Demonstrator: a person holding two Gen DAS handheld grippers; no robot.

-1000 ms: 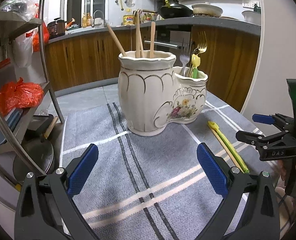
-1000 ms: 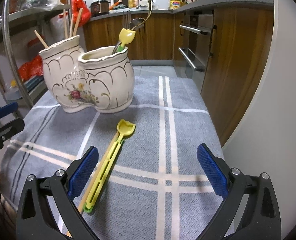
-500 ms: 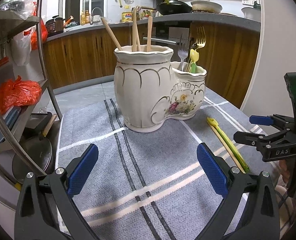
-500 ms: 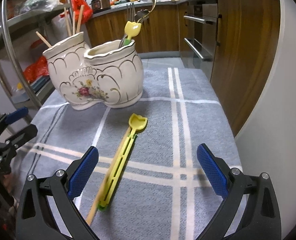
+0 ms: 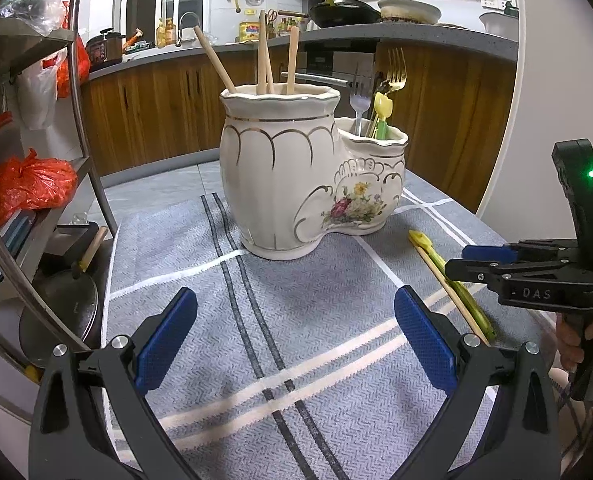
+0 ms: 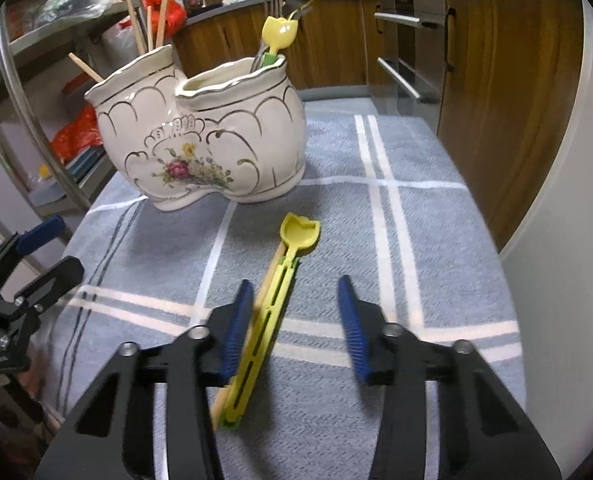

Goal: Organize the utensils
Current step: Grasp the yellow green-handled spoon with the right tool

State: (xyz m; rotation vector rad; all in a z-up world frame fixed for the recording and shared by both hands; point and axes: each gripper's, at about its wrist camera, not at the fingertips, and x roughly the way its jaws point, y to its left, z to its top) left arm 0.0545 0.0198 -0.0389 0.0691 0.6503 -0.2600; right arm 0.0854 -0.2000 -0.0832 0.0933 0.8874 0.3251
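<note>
A white ceramic holder (image 5: 296, 176) (image 6: 200, 136) with two compartments stands on the grey striped cloth (image 5: 316, 360). Its taller part holds wooden chopsticks (image 5: 262, 56); its lower part holds forks (image 5: 394, 72) and a yellow spoon. Another yellow spoon (image 6: 272, 312) (image 5: 452, 276) lies on the cloth with a wooden chopstick (image 5: 442, 280) along its side. My right gripper (image 6: 294, 300) (image 5: 472, 262) straddles this spoon's handle and its jaws are closing; the left pad is next to the handle, the right pad stands apart. My left gripper (image 5: 296, 312) (image 6: 62, 246) stays open and empty in front of the holder.
A metal rack (image 5: 84, 152) with red bags (image 5: 24, 188) and a pot lid (image 5: 56, 312) stands left of the table. The table's right edge meets a white wall (image 6: 556, 240). Wooden cabinets (image 5: 156, 112) and an oven lie beyond.
My right gripper has tipped down over the lying yellow spoon, and its jaws have narrowed from wide open to either side of the handle. The left gripper has stayed put.
</note>
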